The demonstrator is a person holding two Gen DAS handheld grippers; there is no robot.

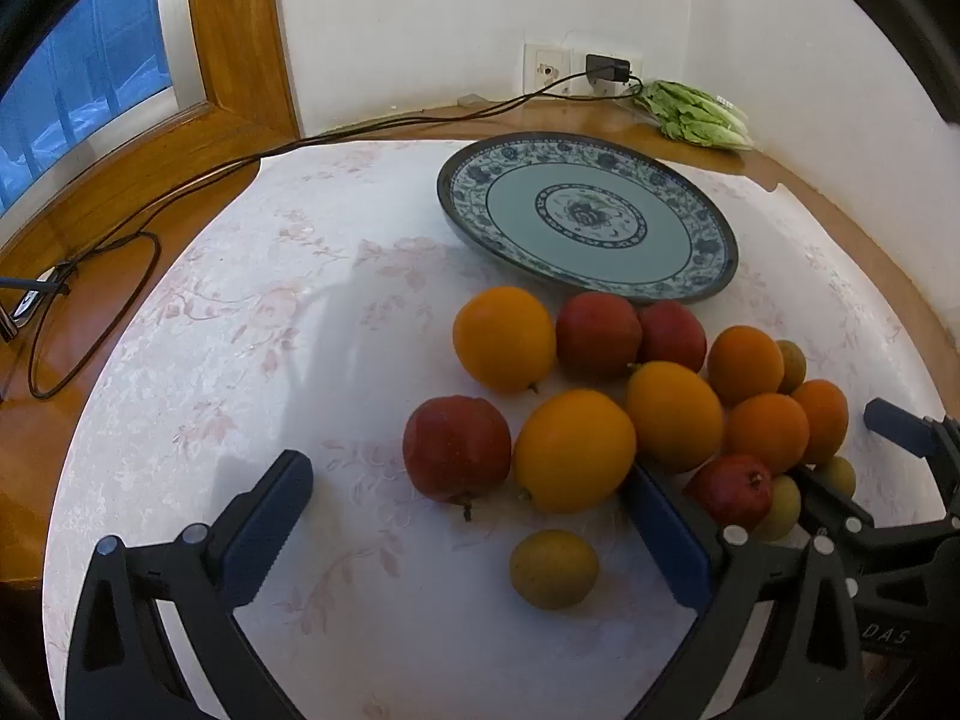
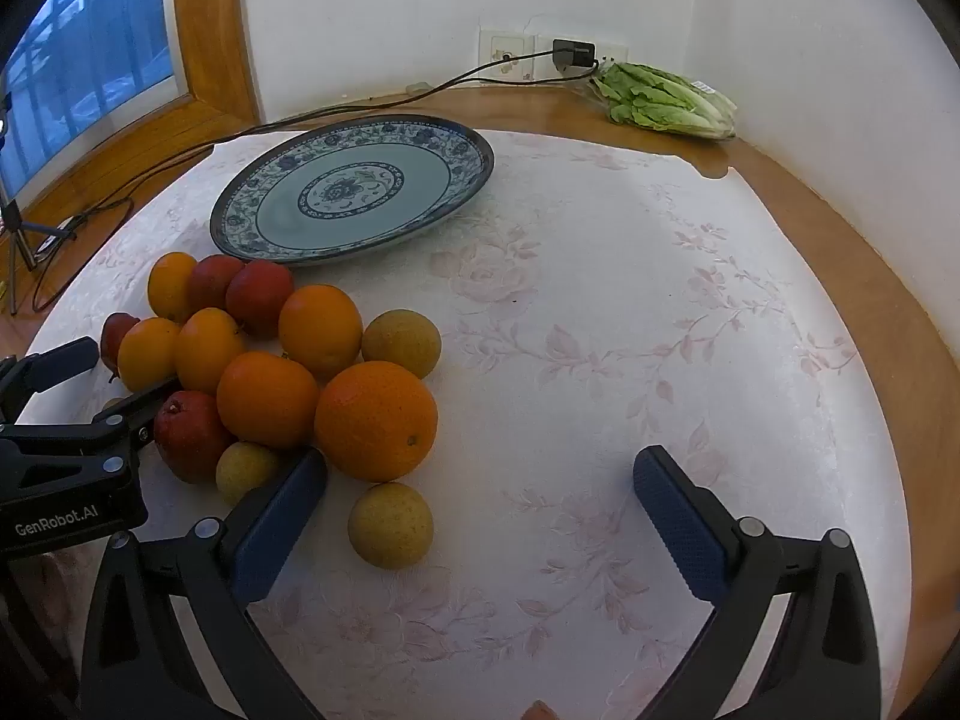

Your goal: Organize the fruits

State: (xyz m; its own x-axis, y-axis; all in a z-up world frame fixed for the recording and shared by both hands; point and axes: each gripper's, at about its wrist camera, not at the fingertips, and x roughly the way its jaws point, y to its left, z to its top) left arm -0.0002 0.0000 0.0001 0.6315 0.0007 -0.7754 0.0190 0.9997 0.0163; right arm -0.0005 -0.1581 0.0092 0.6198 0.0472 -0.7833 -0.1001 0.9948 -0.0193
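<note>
With both the left gripper and the right gripper spread wide and nothing held, no fruit has apparently been moved from the pile beside the plate, so 1 must first be grasped.

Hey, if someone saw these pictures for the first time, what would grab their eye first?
Probably the pile of fruit heaped on the flowery tablecloth: oranges, red fruits and small yellow-green ones, touching each other. Just behind it sits an empty blue patterned plate. In the far corner by the wall lies a bunch of lettuce, and both the left gripper and right gripper stand open, holding nothing.
</note>
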